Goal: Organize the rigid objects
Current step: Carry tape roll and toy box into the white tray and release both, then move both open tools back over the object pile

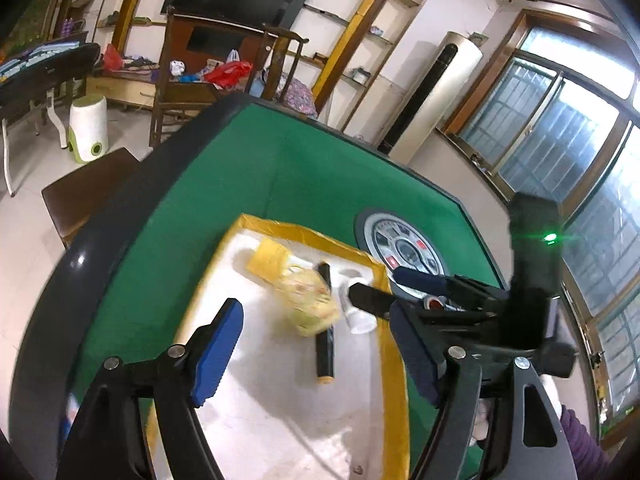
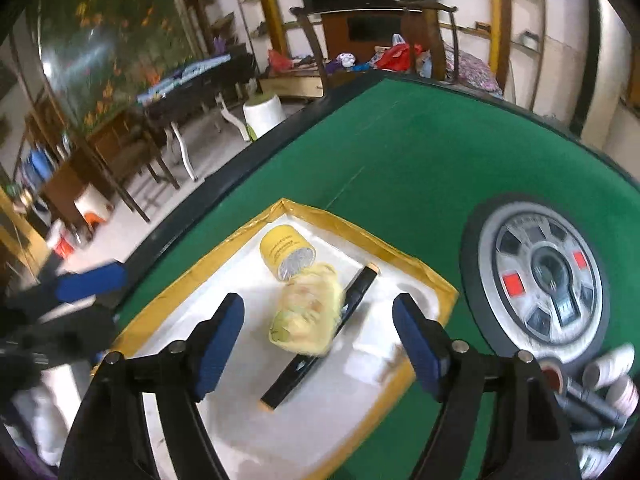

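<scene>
A white tray (image 1: pixel 280 420) edged with yellow tape lies on the green table (image 1: pixel 320 176). In it are a yellow can (image 1: pixel 267 258) on its side, a blurred pale yellow jar (image 1: pixel 310 300), a black tube (image 1: pixel 325 356) with an orange cap, and a small white cup (image 1: pixel 360 318). My left gripper (image 1: pixel 316 354) hangs open over the tray, its pads touching nothing. My right gripper (image 2: pixel 318 344) is also open above the jar (image 2: pixel 308 312) and the tube (image 2: pixel 316 344), clear of both. The right gripper (image 1: pixel 374 283) also shows in the left wrist view, over the tray's far right corner.
A round control panel (image 2: pixel 548 280) sits in the table's middle, right of the tray (image 2: pixel 280 440). Several small tubes and cups (image 2: pixel 604 388) lie in a heap at the lower right. A blue finger (image 2: pixel 88 282) of the left gripper is at the left. Chairs and a stool stand beyond the table edge.
</scene>
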`<act>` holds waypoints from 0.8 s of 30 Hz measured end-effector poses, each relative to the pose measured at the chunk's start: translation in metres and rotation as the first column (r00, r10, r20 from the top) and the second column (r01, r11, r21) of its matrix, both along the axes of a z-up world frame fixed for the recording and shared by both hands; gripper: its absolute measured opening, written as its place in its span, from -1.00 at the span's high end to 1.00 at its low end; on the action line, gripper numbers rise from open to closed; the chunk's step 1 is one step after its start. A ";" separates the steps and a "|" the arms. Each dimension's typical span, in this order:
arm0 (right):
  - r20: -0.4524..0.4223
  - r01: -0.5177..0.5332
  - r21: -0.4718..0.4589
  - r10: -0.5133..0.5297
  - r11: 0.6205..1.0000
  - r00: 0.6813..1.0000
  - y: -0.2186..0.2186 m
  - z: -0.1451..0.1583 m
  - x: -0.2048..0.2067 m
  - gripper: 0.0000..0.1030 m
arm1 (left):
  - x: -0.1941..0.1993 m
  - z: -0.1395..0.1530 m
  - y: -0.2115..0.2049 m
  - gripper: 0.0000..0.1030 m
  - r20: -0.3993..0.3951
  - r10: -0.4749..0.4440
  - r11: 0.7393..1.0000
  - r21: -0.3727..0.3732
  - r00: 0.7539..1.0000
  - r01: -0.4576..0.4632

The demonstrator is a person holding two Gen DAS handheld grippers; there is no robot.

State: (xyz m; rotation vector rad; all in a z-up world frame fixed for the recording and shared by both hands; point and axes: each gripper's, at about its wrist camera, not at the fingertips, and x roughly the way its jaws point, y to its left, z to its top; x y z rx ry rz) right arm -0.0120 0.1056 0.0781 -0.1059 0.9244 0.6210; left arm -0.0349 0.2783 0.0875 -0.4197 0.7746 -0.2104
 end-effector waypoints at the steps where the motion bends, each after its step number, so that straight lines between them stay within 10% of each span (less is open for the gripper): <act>1: -0.001 0.017 0.010 -0.017 1.000 1.000 -0.010 0.003 -0.004 -0.48 | -0.001 -0.001 -0.004 -0.53 -0.004 0.000 1.000 0.002 1.000 0.000; 11: 0.084 0.228 0.096 -0.236 0.969 0.968 -0.128 0.012 -0.063 -0.48 | -0.020 -0.006 -0.051 -0.53 -0.019 -0.060 0.998 -0.013 0.998 0.060; 24: 0.104 0.573 0.200 -0.599 0.794 0.794 -0.317 -0.021 -0.098 -0.48 | -0.082 0.069 -0.160 -0.53 0.125 -0.166 0.983 0.095 0.978 0.155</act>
